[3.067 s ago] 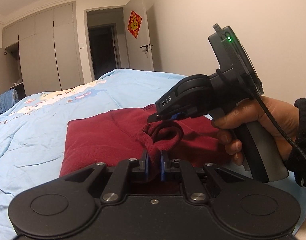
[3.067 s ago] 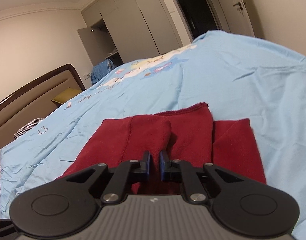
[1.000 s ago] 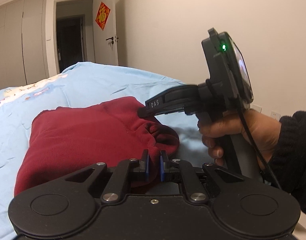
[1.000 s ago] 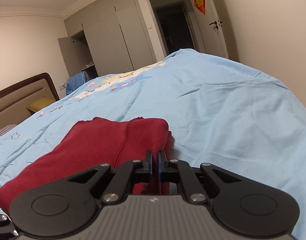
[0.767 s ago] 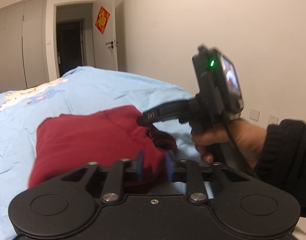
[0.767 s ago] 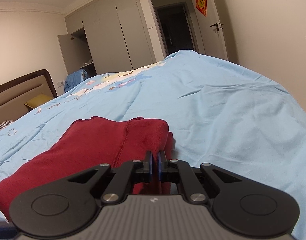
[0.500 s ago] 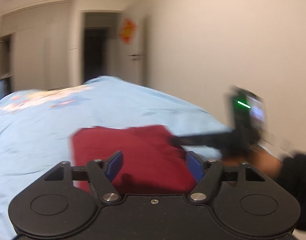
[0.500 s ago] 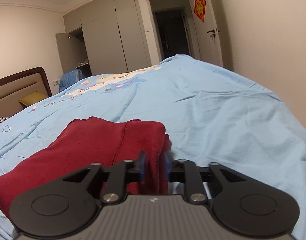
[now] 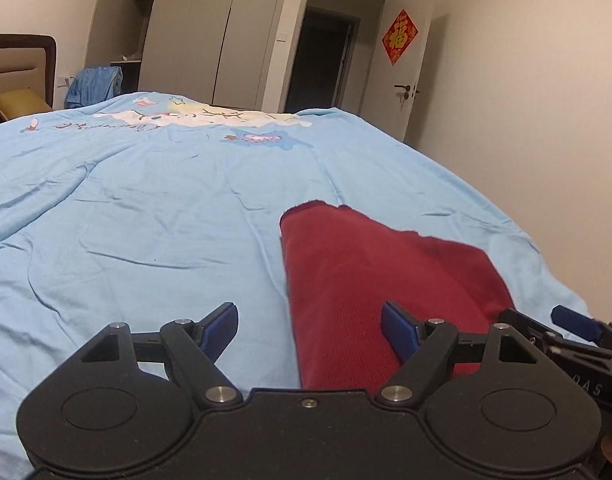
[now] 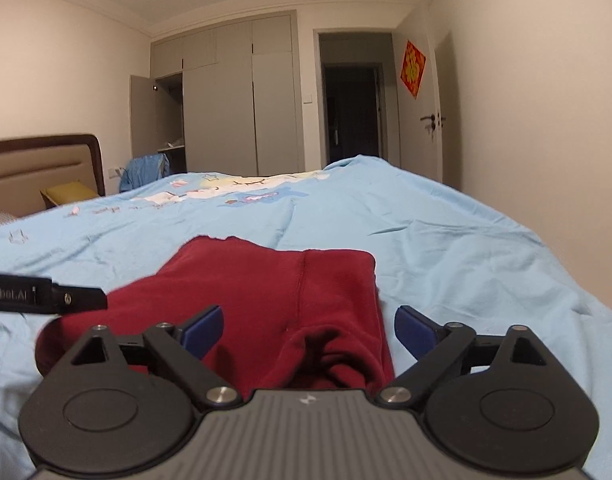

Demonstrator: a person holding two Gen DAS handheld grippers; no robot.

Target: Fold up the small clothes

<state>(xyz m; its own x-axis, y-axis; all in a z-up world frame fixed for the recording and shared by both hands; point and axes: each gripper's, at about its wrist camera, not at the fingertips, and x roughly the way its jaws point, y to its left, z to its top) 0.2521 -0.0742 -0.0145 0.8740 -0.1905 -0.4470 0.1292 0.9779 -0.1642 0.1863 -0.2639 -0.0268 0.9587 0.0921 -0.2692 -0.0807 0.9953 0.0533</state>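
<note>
One folded red garment (image 10: 274, 292) lies on a blue bedspread (image 9: 146, 208) facing wardrobes (image 10: 234, 100).

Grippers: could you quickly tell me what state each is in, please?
Left gripper: open, holding nothing.
Right gripper: open, holding nothing.

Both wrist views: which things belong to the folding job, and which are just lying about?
Job:
- folded red garment
- left gripper, jaws open
- right gripper, jaws open
- blue bedspread, the work surface

Lying about:
- blue clothing by the wardrobe
- yellow pillow
- red door decoration
</note>
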